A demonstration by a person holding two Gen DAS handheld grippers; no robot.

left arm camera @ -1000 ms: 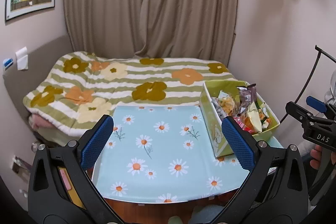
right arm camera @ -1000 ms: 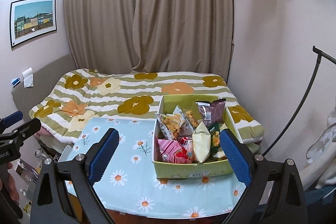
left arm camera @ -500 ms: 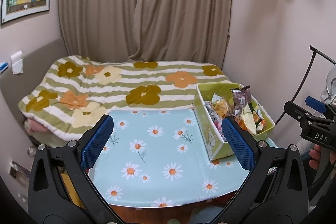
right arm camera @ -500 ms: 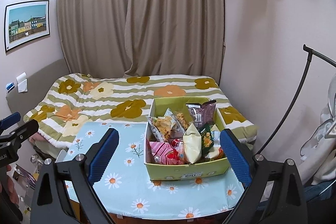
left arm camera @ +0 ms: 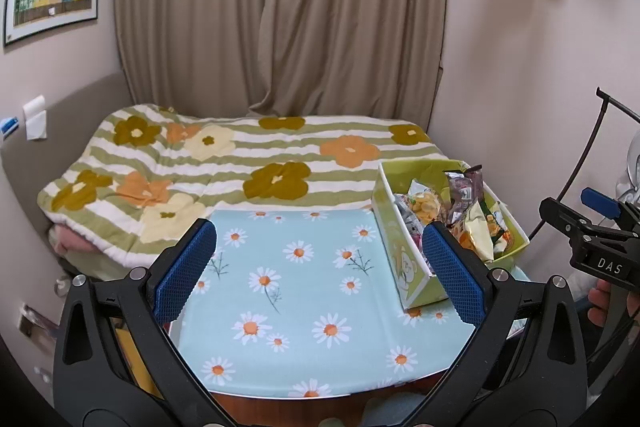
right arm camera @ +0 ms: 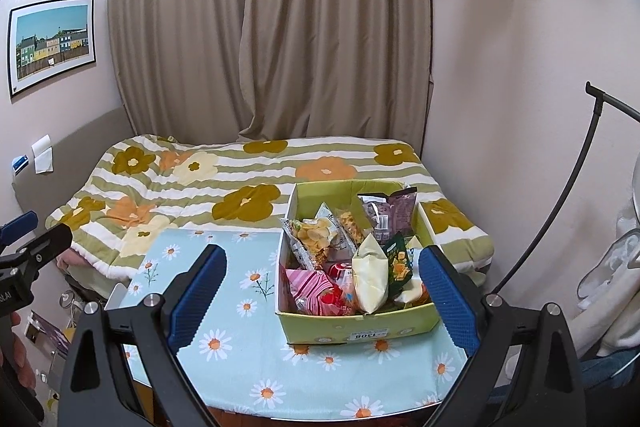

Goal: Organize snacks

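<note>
A green cardboard box (right arm camera: 352,331) stands on the right part of a table covered with a daisy cloth (right arm camera: 224,307). It is filled with several snack packs: a clear bag of chips (right arm camera: 314,237), a purple bag (right arm camera: 386,215), a pale yellow bag (right arm camera: 372,279) and a pink-striped pack (right arm camera: 316,289). My right gripper (right arm camera: 322,253) hovers in front of the box, open and empty. My left gripper (left arm camera: 320,231) is open and empty over the bare cloth (left arm camera: 300,287), with the box (left arm camera: 400,259) off to its right.
A bed with a flowered striped quilt (left arm camera: 240,155) lies right behind the table, against a beige curtain (left arm camera: 280,19). A wall and a thin black curved rod (right arm camera: 560,211) stand to the right. The table's near edge (left arm camera: 320,397) is just below the grippers.
The right wrist view has drifted slightly, so the box sits a little further left in it. Both grippers stay open and nothing on the table has moved.
</note>
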